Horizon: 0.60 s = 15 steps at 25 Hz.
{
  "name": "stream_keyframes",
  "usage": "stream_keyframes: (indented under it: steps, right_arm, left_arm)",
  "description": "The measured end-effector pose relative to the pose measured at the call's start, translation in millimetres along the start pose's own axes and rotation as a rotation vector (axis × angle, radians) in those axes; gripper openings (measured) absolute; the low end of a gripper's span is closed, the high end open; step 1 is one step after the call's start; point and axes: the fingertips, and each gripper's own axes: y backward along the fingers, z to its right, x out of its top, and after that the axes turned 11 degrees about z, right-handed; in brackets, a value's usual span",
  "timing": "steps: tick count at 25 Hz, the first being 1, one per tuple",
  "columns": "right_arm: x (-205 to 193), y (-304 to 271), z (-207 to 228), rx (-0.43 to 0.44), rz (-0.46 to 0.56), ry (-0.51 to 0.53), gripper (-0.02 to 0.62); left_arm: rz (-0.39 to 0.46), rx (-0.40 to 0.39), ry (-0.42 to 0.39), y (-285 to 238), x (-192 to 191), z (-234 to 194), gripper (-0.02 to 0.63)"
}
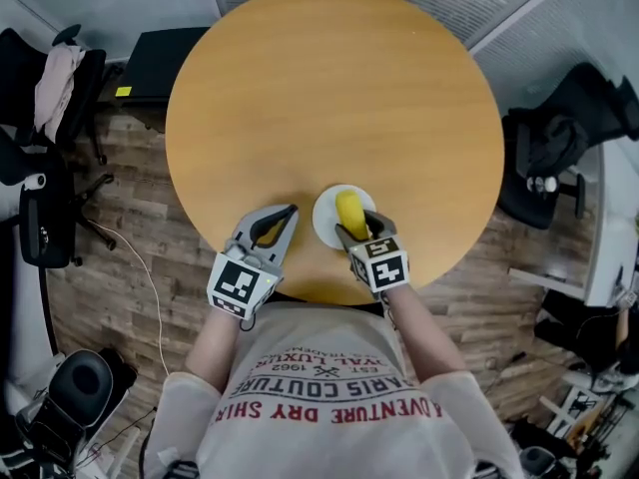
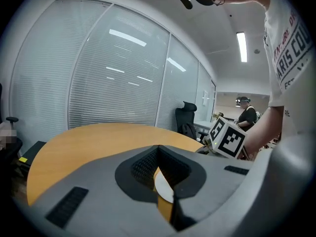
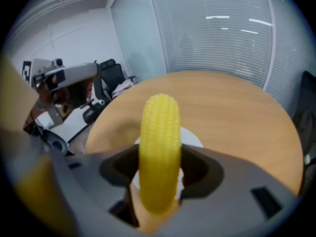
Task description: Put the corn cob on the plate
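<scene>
Yellow corn cob (image 3: 159, 132) in right gripper (image 1: 357, 226); over plate (image 1: 324, 218); left gripper (image 1: 280, 218) closed

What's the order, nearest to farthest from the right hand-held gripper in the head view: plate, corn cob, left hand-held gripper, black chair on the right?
From the right hand-held gripper:
1. corn cob, clamped between its jaws.
2. plate, under the cob.
3. left hand-held gripper, on its left side.
4. black chair, off the table, far right.
</scene>
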Motion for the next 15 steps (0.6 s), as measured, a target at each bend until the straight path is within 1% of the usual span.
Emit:
stream_keyframes:
  steps: [6, 10, 15]
  right_arm:
    - [-16, -21, 6, -0.020, -0.075, 0.042, 0.262]
    - [-22, -28, 8, -0.028, -0.098, 0.028, 0.262]
    - [-23, -36, 6, -0.029, -0.120, 0.012, 0.262]
  left_arm:
    - [-0.034, -0.009, 0.030, -2, -16, -6, 0.034]
    - [-0.040, -0.016, 0.027, -2, -18, -7, 0.034]
    - [-0.046, -0.003, 0.041, 1, -17, -16, 0.034]
